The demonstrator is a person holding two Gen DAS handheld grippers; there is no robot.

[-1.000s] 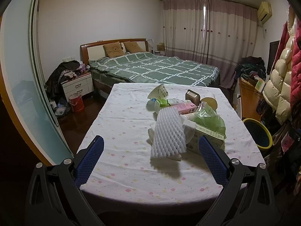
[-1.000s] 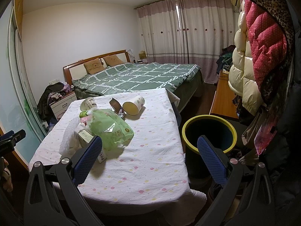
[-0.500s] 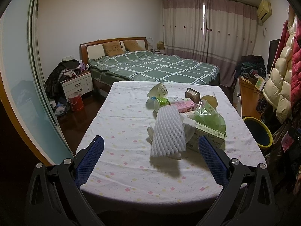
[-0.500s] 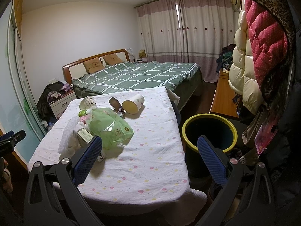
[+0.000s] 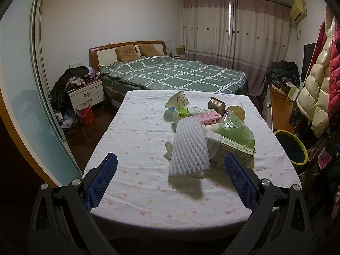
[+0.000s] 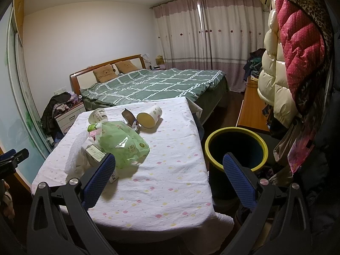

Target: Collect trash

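Left gripper (image 5: 170, 176) and right gripper (image 6: 169, 177): jaws spread wide, empty, at bench (image 5: 136, 144) near edge. Trash pile, foam net (image 5: 188, 148) foremost, toward right edge. Bin (image 6: 235, 150) on floor beside right edge.

We count: 2 paper cups (image 5: 178, 101) (image 5: 235, 111), 1 foam net sleeve (image 5: 189, 148), 1 green bag (image 5: 235, 130), 1 pink carton (image 5: 210, 119), 1 bin (image 6: 234, 148), 2 pillows (image 5: 126, 53) (image 5: 149, 50).
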